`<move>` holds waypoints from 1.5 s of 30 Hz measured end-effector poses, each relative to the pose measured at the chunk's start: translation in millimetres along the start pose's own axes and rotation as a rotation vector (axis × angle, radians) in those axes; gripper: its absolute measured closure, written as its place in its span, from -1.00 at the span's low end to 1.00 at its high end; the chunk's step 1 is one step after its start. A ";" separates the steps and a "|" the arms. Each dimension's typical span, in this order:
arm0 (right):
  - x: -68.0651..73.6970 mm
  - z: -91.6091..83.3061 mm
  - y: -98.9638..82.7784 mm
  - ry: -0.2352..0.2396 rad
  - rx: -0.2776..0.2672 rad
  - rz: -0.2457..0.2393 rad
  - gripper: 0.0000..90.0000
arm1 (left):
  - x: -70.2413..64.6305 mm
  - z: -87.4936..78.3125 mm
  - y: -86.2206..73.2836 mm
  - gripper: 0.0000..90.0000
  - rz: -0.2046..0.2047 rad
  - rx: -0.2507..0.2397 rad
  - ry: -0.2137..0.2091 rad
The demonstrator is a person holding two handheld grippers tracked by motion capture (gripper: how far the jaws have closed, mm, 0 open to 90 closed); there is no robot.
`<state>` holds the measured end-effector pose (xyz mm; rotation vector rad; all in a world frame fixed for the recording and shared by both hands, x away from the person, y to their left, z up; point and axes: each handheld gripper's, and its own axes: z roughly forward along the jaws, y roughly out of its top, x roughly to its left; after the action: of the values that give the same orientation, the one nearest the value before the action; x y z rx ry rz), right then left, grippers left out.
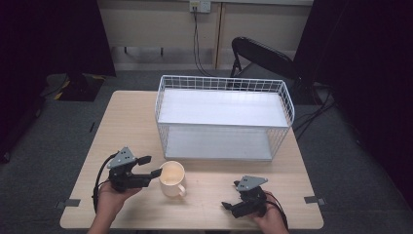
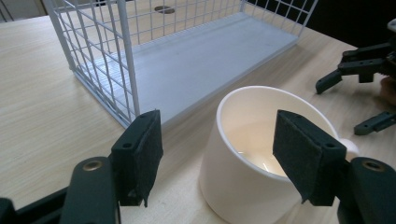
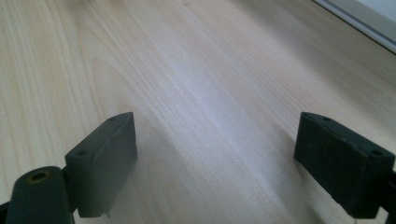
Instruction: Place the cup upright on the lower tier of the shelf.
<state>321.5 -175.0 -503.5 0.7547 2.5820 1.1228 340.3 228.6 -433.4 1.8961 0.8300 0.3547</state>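
Note:
A white mug [image 1: 173,179] stands on the wooden table [image 1: 129,122] near the front, its handle toward the front right. My left gripper [image 1: 151,165] is at the mug's left side and is open. In the left gripper view, one pad [image 2: 140,154] hangs outside the mug [image 2: 243,186], apart from its wall. The other pad [image 2: 303,158] sits over the rim and opening, and I cannot tell if it touches. My right gripper [image 1: 231,195] rests low at the front right, open, with bare table [image 3: 210,93] between its pads [image 3: 107,158].
A white wire basket [image 1: 224,80] with a flat white floor stands at the back middle of the table, its open side facing the mug. Behind the table are a black chair [image 1: 263,56] and trailing cables. Bare wood lies left of the basket.

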 end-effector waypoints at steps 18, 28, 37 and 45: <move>0.0 0.0 0.0 0.000 0.000 0.000 -0.73 | -4.4 17.8 -2.0 0.20 0.005 0.063 -0.002; 0.0 0.0 0.0 0.000 0.000 0.000 -0.73 | -5.7 23.1 -4.6 0.53 0.014 0.086 0.019; 0.0 0.0 0.0 0.000 0.000 0.000 -0.73 | -7.1 25.3 -5.7 0.75 0.037 0.090 0.035; 0.0 0.0 0.0 -0.001 0.000 0.000 -0.72 | -12.2 24.1 -3.0 0.80 0.080 0.090 0.077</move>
<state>321.6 -175.1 -503.5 0.7552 2.5812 1.1229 344.0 204.7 -445.7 2.0138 0.8348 0.4489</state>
